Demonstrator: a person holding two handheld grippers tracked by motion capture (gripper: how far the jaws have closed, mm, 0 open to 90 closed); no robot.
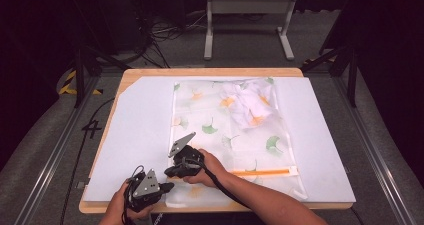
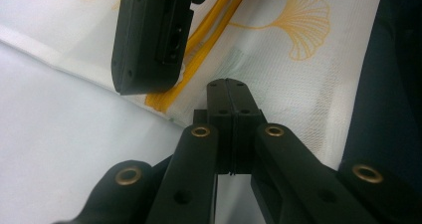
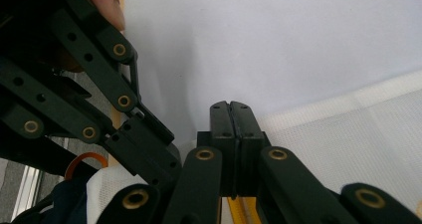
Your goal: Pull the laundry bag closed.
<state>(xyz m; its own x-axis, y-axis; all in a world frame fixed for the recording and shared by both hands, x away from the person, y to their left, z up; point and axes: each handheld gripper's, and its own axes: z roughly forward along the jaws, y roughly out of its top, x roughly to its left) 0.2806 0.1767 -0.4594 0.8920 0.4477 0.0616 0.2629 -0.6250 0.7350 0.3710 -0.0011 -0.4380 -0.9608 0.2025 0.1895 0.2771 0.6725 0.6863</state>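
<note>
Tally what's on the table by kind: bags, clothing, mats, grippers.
Mesh laundry bag with ginkgo print: 1
White garment inside it: 1
White mat: 1
Grippers: 2, left gripper, right gripper, both shut at the bag's near left corner
Total: 5

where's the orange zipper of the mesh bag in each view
high view: orange zipper runs level along the near end of the mesh bag, right of the right gripper.
left gripper view: top centre, slanting beside the right gripper.
right gripper view: a sliver at the bottom edge.
shared landmark: the bag's white hem on the white mat.
</note>
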